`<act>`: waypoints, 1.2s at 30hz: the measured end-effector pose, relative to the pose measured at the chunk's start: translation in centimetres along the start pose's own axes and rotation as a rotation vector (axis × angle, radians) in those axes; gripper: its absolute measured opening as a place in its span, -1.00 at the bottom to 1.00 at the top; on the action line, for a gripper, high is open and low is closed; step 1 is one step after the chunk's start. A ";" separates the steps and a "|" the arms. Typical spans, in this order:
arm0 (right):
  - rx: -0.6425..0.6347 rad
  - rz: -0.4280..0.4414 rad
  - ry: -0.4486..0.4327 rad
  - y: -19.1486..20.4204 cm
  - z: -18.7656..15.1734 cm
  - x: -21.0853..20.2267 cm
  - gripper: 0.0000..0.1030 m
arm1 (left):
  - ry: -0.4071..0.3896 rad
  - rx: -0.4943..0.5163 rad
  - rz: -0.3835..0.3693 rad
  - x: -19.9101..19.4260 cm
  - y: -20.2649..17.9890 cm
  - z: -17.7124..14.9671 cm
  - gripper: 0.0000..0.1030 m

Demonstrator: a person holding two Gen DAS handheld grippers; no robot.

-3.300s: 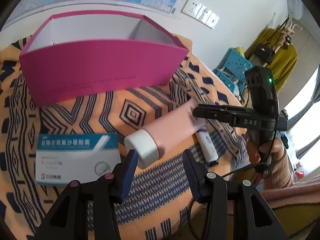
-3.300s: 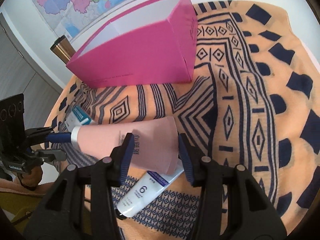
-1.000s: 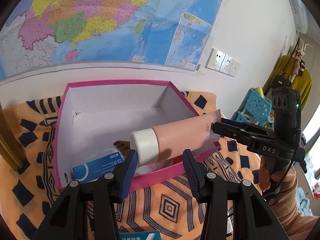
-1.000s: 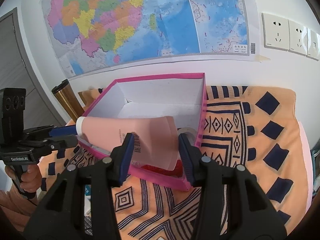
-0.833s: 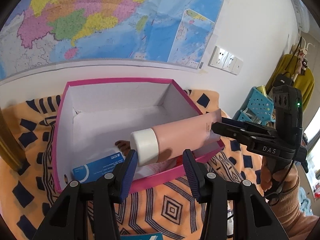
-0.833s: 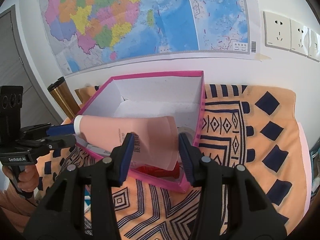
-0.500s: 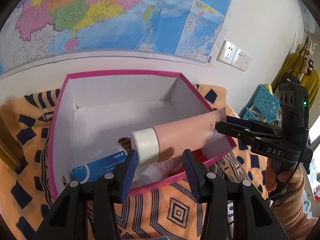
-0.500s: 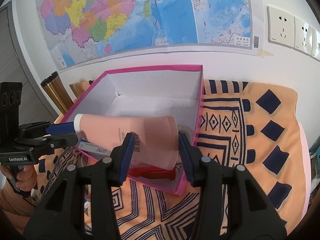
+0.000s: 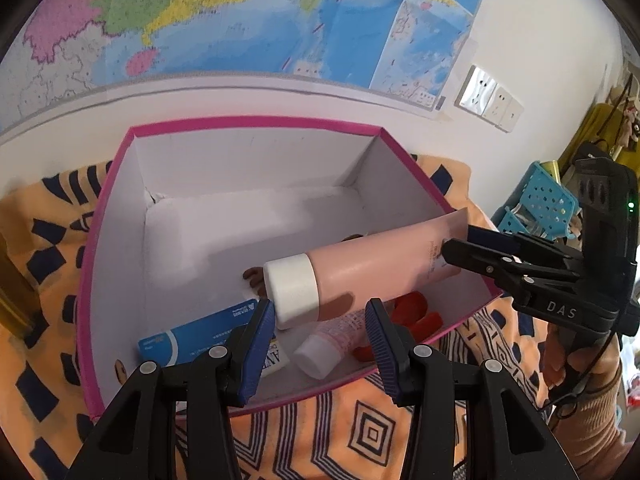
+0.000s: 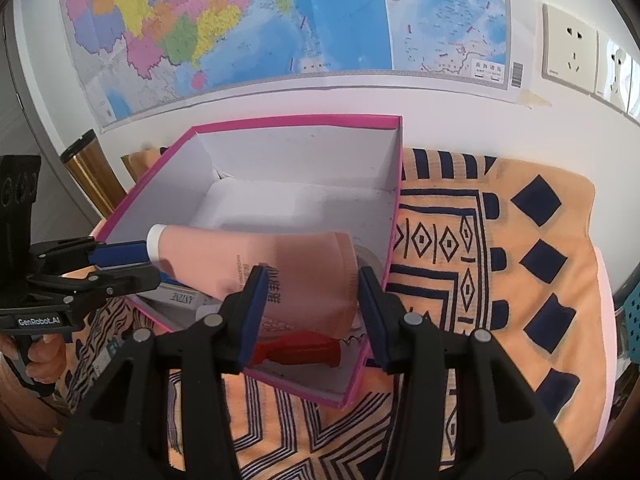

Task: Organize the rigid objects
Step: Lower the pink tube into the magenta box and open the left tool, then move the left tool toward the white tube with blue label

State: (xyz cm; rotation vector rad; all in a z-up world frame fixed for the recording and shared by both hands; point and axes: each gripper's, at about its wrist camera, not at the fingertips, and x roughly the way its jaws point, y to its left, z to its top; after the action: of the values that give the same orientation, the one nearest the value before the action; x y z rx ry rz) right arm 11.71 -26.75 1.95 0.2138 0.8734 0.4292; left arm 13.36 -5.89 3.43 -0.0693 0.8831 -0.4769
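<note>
Both the left gripper [image 9: 322,320] and the right gripper [image 10: 310,300] stay clamped on the pink tube [image 9: 372,268], which has come lower over the open pink box [image 9: 256,126], so releasing it inside seems near.

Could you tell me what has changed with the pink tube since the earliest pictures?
The pink tube lay on the patterned cloth; both grippers have since lifted it and carried it over the open pink box, now easing it down inside. Unchanged: the left gripper holds the cap end, the right gripper the flat end, and the box stays put.
</note>
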 end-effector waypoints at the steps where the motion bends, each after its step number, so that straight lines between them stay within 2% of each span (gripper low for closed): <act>1: -0.002 -0.007 0.002 0.1 0.1 0.1 -0.04 | 0.004 0.000 0.004 0.2 0.0 0.0 -0.09; 5: -0.011 -0.038 -0.005 0.3 0.2 0.3 -0.03 | 0.014 -0.005 0.003 0.6 0.1 -0.1 -0.09; 12: 0.017 -0.015 -0.043 -0.1 -0.1 -0.9 -0.03 | -0.013 0.031 0.021 -0.6 -0.5 -1.0 -0.09; 16: 0.037 0.032 -0.064 -0.5 -1.0 -2.6 -0.02 | -0.065 0.077 -0.010 -2.9 -1.7 -2.2 -0.09; 22: 0.037 0.118 -0.092 -0.3 -3.3 -5.9 0.04 | -0.115 0.160 -0.116 -6.1 -4.4 -4.7 -0.02; 27: 0.050 0.150 -0.071 -0.3 -6.2 -7.2 0.10 | -0.062 0.240 -0.166 -5.6 -7.3 -7.5 -0.02; 31: 0.093 0.146 -0.005 -1.0 -8.9 -6.6 0.10 | 0.024 0.288 -0.218 -4.0 -9.3 -9.9 -0.02; 36: 0.147 0.141 0.073 -1.5 -12.3 -6.0 0.10 | 0.114 0.322 -0.249 -2.1 -11.0 -12.4 -0.02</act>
State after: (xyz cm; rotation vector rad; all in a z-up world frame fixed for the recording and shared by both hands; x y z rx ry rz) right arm -0.78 -30.72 -2.13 0.3992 0.9655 0.5071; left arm -1.24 -13.19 -0.20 0.1455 0.9038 -0.8571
